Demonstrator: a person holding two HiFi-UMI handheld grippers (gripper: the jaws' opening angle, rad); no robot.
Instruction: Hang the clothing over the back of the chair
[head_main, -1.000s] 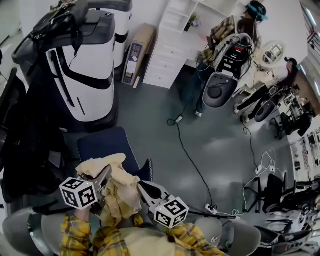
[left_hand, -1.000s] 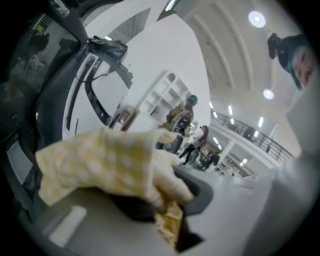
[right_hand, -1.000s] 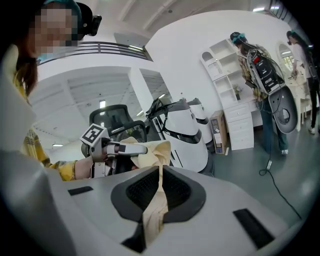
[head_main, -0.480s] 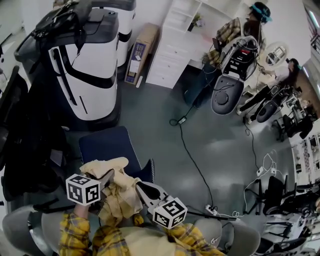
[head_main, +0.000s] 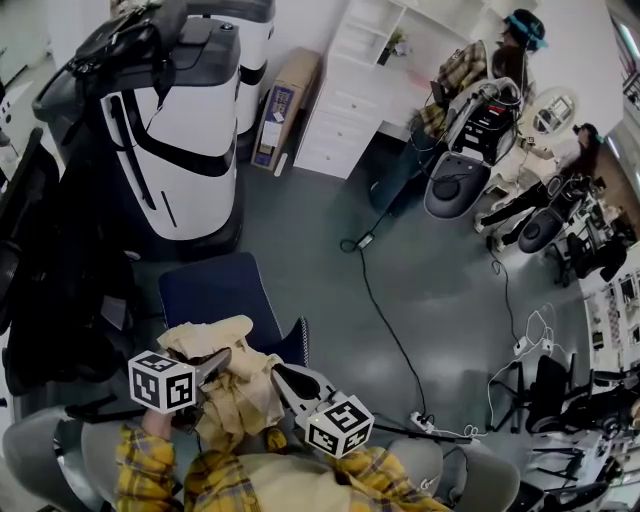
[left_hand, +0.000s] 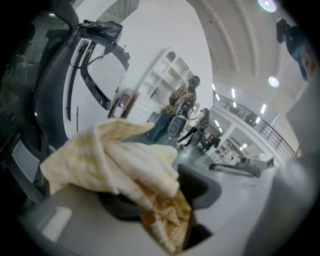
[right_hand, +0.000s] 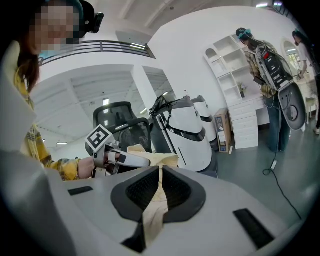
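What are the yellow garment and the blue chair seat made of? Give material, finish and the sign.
The garment looks like soft woven fabric, probably cotton, matte pale yellow with a faint check; it bunches and folds limply. The chair seat looks like dark blue cloth upholstery over padding: flat and dull, no shine. Its weave is too small to tell.

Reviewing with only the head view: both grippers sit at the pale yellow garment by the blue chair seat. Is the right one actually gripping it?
Observer: Yes. The right gripper view shows the right gripper shut on the garment, with a strip of cloth pinched between its pads.
Operator: And the left?
Observer: The left gripper view shows the left gripper with its jaws apart; they have just been opening. Bunched cloth lies between them, unclamped.
Operator: Any pattern on the cloth?
Observer: Up close, the left gripper view shows a faint check weave.
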